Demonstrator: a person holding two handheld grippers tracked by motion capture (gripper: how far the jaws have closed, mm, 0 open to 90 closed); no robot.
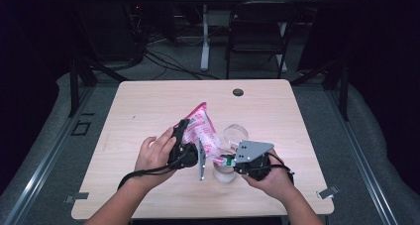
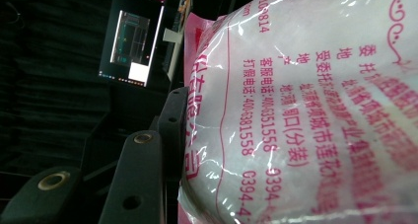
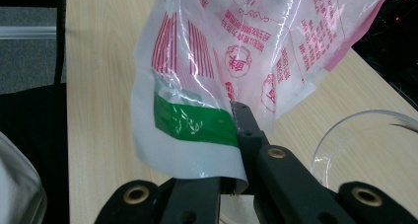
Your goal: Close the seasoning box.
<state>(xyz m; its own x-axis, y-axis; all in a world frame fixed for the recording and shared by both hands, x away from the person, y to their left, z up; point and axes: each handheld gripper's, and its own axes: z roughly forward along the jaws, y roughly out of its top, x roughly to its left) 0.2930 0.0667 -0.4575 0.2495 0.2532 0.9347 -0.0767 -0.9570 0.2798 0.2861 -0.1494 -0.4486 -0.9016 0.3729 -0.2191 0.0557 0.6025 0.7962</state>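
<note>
- Your left tool (image 1: 184, 136) clamps half-wide on the bulging body of the crinkly pink-and-white printed plastic bag (image 1: 202, 131), held tilted above the pale wooden surface (image 1: 148, 106).
- Your right tool (image 1: 229, 161) pinches shut on the bag's thin lower edge by its green strip (image 3: 194, 123).
- A clear round plastic container (image 1: 235, 134) sits just behind your right hand (image 1: 271, 178).
</note>
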